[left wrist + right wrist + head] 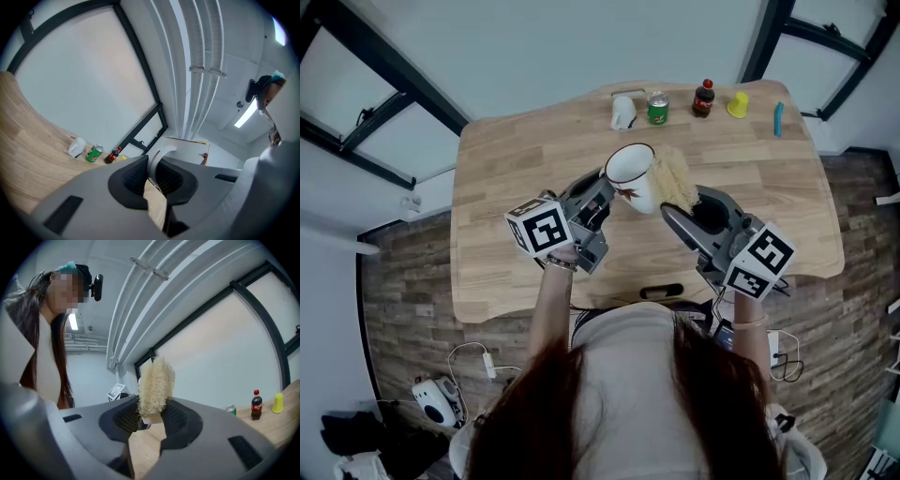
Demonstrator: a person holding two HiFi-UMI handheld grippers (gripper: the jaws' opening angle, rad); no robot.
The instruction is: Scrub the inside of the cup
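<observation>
Pinching cup [630,178] by handle [157,156], left gripper [151,174]; right gripper [151,416] fingers [177,420] clamp loofah [155,385] beside cup; can [657,108], bottle [703,98] on table [534,169] behind.

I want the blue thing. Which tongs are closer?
Right. The right tongs are in front of the blue thing, slightly left; the left tongs are farther left, holding the cup.

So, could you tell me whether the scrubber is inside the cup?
Outside. The scrubber, held by the right gripper, sits beside the cup's outer wall; the cup's mouth shows nothing inside.
</observation>
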